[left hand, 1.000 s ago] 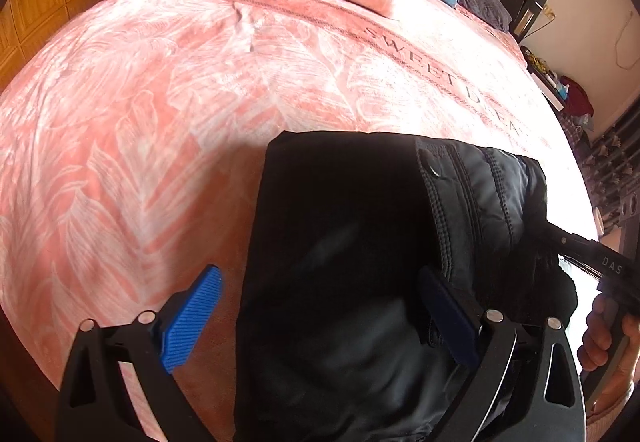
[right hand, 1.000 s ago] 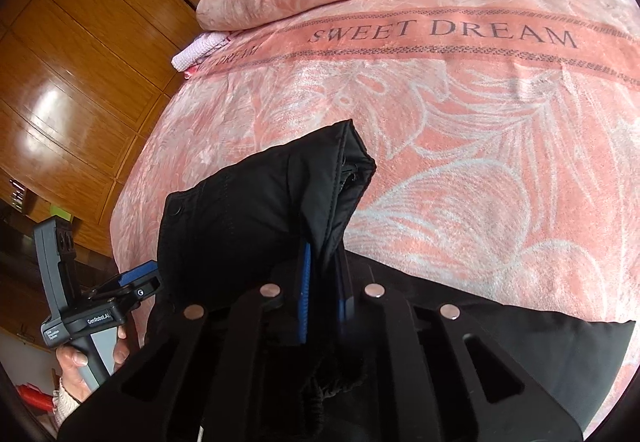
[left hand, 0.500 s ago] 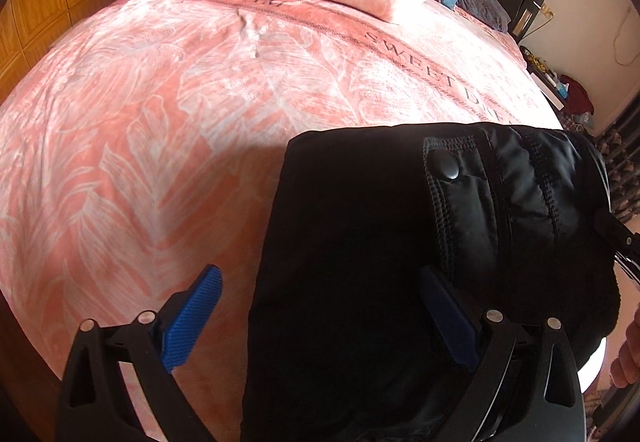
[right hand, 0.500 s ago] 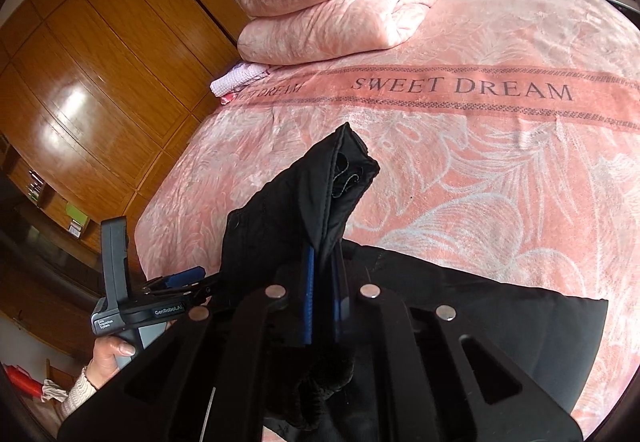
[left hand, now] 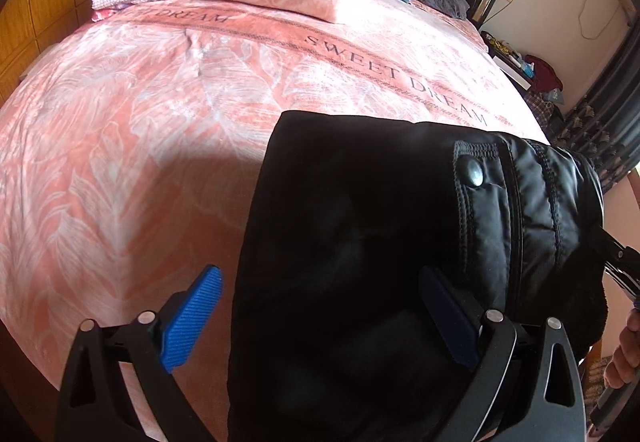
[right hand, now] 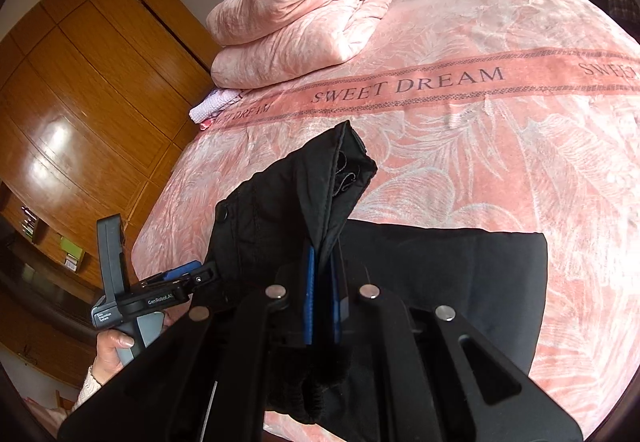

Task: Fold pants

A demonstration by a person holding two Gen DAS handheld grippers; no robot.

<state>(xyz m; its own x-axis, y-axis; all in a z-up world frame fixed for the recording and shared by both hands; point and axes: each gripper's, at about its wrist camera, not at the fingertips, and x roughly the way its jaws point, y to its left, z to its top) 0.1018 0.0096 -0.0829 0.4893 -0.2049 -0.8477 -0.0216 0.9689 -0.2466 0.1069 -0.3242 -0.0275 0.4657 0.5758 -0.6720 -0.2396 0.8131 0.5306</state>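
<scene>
Black padded pants point(left hand: 360, 242) lie near the front edge of a pink bed, their snap-button waistband point(left hand: 472, 178) lifted. My right gripper point(right hand: 322, 302) is shut on the waistband corner of the pants point(right hand: 320, 194) and holds it up above the bed. My left gripper point(left hand: 320, 314) is open with blue pads point(left hand: 192, 318) wide apart, the pants fabric hanging between them. It shows in the right wrist view point(right hand: 180, 278) at the other waistband corner, held by a hand. The rest of the pants point(right hand: 460, 282) lies flat on the bed.
The pink "SWEET DREAM" bedspread point(left hand: 140, 142) covers the bed. A folded pink quilt point(right hand: 304, 14) and a small folded towel point(right hand: 212, 106) sit at the far side. A wooden wardrobe point(right hand: 80, 90) stands on the left, a nightstand point(left hand: 516, 62) with clutter on the right.
Both grippers have risen and tilted up, lifting the waistband higher; more of the bed and quilt is in view. The left jaws stayed open, the right stayed shut.
</scene>
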